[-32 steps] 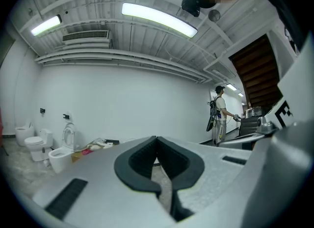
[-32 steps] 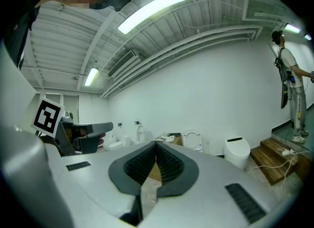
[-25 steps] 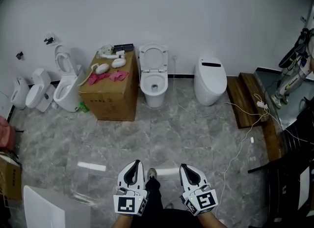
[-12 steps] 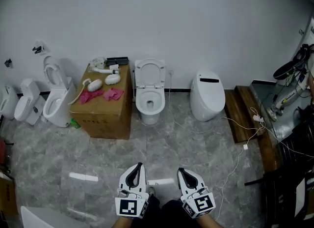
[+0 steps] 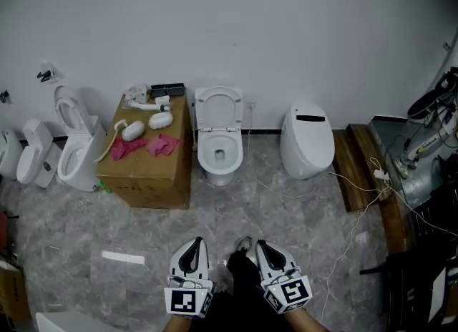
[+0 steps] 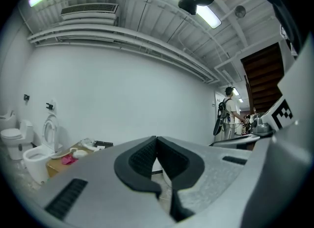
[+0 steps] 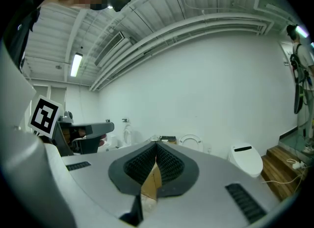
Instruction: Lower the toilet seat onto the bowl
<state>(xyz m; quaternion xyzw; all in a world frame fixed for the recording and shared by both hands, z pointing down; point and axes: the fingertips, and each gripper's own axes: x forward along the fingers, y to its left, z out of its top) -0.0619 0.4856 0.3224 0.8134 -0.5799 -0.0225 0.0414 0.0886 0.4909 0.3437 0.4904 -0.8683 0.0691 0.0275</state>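
Observation:
A white toilet (image 5: 218,153) stands against the back wall with its seat and lid (image 5: 219,106) raised upright above the open bowl. In the right gripper view the raised seat (image 7: 191,141) shows far ahead. My left gripper (image 5: 192,248) and right gripper (image 5: 263,248) sit side by side at the bottom of the head view, well short of the toilet, jaws pointing toward it. Both are shut with nothing between the pads. In the left gripper view my left gripper (image 6: 156,141) points at the wall.
A cardboard box (image 5: 149,166) with pink cloths and white fittings stands left of the toilet. Another open toilet (image 5: 75,153) and white fixtures are further left. A closed smart toilet (image 5: 306,142) is on the right, with a wooden step (image 5: 354,159) and loose cables (image 5: 358,209).
The view has shifted: the toilet and box now sit lower and nearer the centre, and the grippers have dropped slightly in the frame. Both stayed shut.

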